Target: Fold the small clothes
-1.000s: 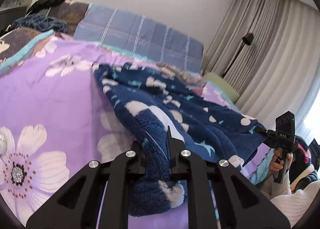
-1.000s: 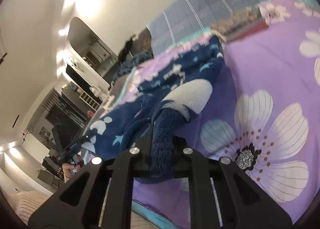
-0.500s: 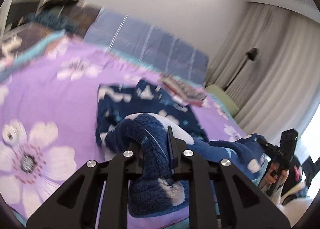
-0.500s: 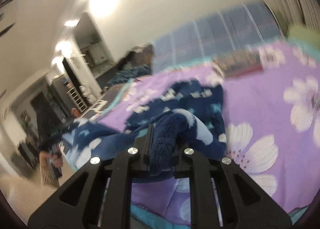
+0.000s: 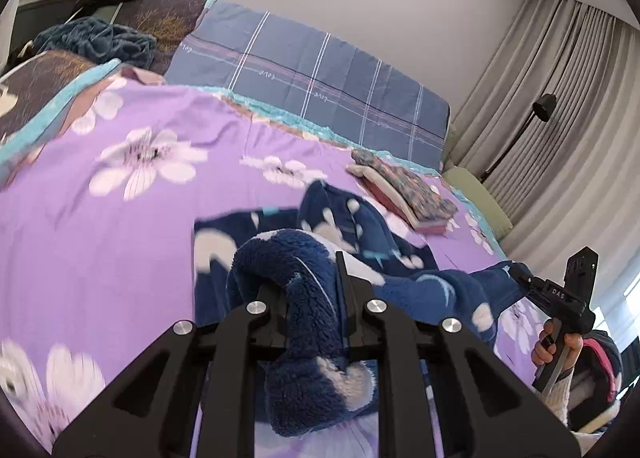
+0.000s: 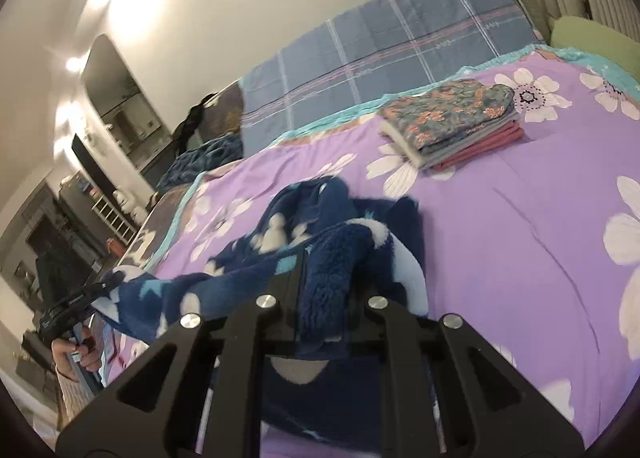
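Observation:
A navy fleece garment [image 5: 360, 234] with white and pale blue shapes lies partly on the purple floral bedcover [image 5: 120, 217]. My left gripper [image 5: 308, 282] is shut on one thick fleecy edge of it. Out at the right of the left wrist view, my right gripper [image 5: 516, 272] pinches the other end, with a hand [image 5: 560, 346] on its handle. In the right wrist view the right gripper [image 6: 326, 274] is shut on the garment [image 6: 304, 217]. The left gripper [image 6: 102, 288] holds the far corner at the left. The cloth hangs stretched between both grippers, and its far part trails bunched on the bed.
A stack of folded clothes [image 5: 404, 185] [image 6: 452, 125] sits on the bed beyond the garment. A blue plaid pillow [image 5: 312, 77] lines the head of the bed, with a dark blue bundle [image 5: 100, 41] at its left. Curtains and a floor lamp [image 5: 540, 109] stand to the right.
Both grippers have pulled back toward the near edge of the bed and risen a little, dragging the garment with them. Its far part now lies bunched, and the folded stack has come into view.

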`<state>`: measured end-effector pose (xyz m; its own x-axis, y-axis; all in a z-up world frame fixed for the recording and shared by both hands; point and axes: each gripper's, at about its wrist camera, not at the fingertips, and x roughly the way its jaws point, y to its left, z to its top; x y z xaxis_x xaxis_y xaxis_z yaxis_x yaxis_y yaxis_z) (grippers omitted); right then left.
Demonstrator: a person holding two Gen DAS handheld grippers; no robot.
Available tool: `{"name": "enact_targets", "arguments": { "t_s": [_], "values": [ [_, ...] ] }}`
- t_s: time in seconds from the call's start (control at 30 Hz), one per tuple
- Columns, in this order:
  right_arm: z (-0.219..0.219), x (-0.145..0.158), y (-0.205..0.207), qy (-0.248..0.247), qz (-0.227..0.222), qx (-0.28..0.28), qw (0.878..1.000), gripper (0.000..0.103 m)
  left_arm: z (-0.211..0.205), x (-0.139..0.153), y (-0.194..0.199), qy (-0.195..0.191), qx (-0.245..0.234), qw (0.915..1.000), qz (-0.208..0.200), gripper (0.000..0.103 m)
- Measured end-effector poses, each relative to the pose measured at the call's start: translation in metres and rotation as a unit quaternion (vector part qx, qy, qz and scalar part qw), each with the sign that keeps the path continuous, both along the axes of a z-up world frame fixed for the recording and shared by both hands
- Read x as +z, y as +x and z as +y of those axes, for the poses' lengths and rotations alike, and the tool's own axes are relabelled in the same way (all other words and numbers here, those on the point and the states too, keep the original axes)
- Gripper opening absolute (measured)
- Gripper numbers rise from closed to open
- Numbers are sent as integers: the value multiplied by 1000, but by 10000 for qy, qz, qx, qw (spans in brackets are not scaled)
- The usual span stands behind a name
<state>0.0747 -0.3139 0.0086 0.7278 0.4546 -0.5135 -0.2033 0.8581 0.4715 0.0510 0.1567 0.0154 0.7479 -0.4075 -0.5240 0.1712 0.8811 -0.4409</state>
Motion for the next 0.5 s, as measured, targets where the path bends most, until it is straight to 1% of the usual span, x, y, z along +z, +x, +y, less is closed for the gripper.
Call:
{"name": "enact_targets", "arguments": {
  "t_s": [0.07, 0.1, 0.17, 0.2, 0.23, 0.3, 0.33, 0.37, 0.4, 0.43, 0.47, 0.5],
  "values": [
    [4, -12, 26, -70, 194, -26, 9998, 13, 0, -9, 25, 79, 0, 10000, 53, 17],
    [6, -19, 36, -151, 307, -28, 9994, 14, -1, -21, 41, 200, 28, 9997, 145, 17],
    [12, -46, 65, -375, 679, -63, 9970, 15, -4, -45, 62, 402, 107, 9985, 346, 18],
    [14, -56, 74, -444, 825, -82, 9956, 18, -6, -61, 72, 464, 128, 9976, 495, 18],
    [15, -70, 82, -516, 975, -125, 9938, 18, -6, -82, 85, 538, 182, 9959, 704, 21],
    [11, -80, 84, -374, 1054, -126, 9936, 19, -5, -104, 94, 553, 229, 9946, 847, 25],
    [8, -79, 82, -247, 1033, -86, 9943, 22, -3, -109, 93, 470, 228, 9956, 776, 26],
    [4, -77, 79, -167, 1005, -15, 9948, 27, -2, -108, 91, 416, 203, 9964, 711, 28],
    [1, -72, 73, -174, 936, 56, 9954, 42, 0, -105, 89, 381, 162, 9969, 664, 30],
    [-2, -67, 68, -290, 825, 42, 9962, 55, 3, -100, 86, 344, 96, 9974, 626, 34],
    [-4, -59, 58, -611, 607, -2, 9963, 58, 4, -96, 83, 333, 55, 9976, 597, 38],
    [-4, -54, 54, -859, 486, 11, 9951, 59, 7, -92, 78, 329, 13, 9979, 562, 39]
  ]
}}
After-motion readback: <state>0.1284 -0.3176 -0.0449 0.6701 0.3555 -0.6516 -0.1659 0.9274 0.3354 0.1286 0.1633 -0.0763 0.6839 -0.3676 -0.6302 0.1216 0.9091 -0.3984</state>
